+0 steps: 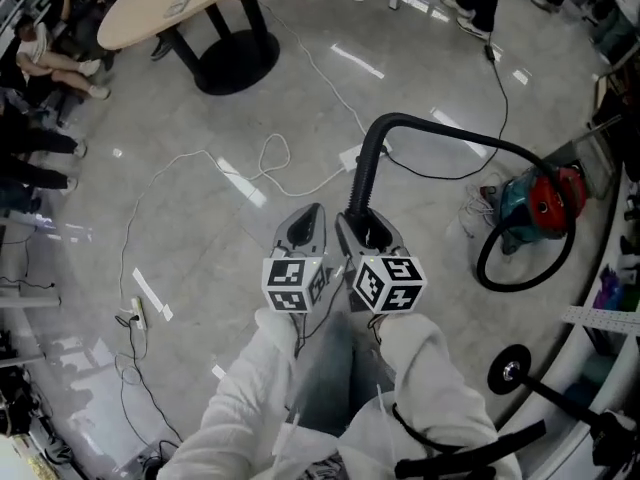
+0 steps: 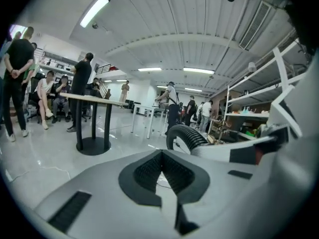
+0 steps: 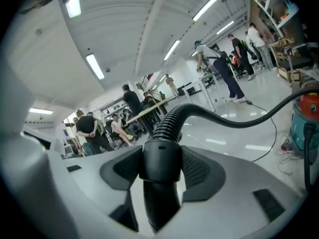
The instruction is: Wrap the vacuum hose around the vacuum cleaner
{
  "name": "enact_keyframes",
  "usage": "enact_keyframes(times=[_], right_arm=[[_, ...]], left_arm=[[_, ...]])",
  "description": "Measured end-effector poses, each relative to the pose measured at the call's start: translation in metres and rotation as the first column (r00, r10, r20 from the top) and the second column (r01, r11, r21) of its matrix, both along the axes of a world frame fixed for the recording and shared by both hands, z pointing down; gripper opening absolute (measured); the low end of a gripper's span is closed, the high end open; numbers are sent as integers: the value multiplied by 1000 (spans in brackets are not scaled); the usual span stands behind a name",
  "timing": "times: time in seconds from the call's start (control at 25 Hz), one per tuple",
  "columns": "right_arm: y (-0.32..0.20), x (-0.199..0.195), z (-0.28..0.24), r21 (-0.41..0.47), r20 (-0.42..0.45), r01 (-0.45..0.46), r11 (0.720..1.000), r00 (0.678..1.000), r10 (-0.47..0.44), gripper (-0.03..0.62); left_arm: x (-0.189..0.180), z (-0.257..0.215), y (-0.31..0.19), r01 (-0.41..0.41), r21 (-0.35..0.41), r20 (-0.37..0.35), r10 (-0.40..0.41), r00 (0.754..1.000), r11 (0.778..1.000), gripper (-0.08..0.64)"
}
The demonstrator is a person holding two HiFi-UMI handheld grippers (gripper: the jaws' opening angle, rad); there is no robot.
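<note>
The teal and red vacuum cleaner [image 1: 540,203] stands on the floor at the right, also in the right gripper view [image 3: 306,118]. Its black ribbed hose [image 1: 440,130] loops on the floor beside it, then arcs up and left to my right gripper [image 1: 366,230]. That gripper is shut on the hose's smooth black end cuff [image 3: 160,158], which stands upright between the pads [image 3: 197,168]. My left gripper [image 1: 306,230] hangs just left of it, shut with nothing in it [image 2: 161,158]. The hose [image 2: 185,136] shows just beyond its tips.
A round tan table [image 1: 190,3] on a black base stands at the far left, with seated people beyond it. White cables [image 1: 270,158] and a power strip [image 1: 133,316] lie on the grey floor. Shelving and a wheeled black frame [image 1: 510,368] edge the right side.
</note>
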State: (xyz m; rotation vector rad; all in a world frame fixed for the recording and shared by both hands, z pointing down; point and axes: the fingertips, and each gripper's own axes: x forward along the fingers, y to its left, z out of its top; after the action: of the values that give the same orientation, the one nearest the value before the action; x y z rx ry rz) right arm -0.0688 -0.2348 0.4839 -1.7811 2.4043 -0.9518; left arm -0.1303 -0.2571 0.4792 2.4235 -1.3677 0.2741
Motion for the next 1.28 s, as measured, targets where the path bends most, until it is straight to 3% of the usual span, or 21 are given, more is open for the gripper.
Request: enact_keyframes(times=[0.2,0.4,0.56,0.76,1.0,1.16,1.28], right_arm=[[-6,48,-165,91,15,-124,988,992,123,238],[12,86,-282,215,41,-206,955,978,202,238],[29,105,-343,324,87,-283,903,959,269,238],[46,149,-388,425,69,-384,820,917,393,238],[78,230,-429,533,52,-525,664,803,593,238],[110,310,-431,532,79,-627,570,706,704,238],[118,366,-431,523,88,-680,514,643,761,238]], left_arm=[[32,-153,-2,-65,19,-4,65,998,998,3],[58,-254,14,-127,93,-38,131,991,988,3],[83,-301,15,-185,155,-64,197,978,970,3],[125,-336,11,-259,201,-86,280,956,945,3],[221,-370,15,-434,248,-100,468,878,866,3],[312,-387,45,-551,277,-107,595,796,787,3],[374,-385,57,-634,277,-73,673,736,723,3]])
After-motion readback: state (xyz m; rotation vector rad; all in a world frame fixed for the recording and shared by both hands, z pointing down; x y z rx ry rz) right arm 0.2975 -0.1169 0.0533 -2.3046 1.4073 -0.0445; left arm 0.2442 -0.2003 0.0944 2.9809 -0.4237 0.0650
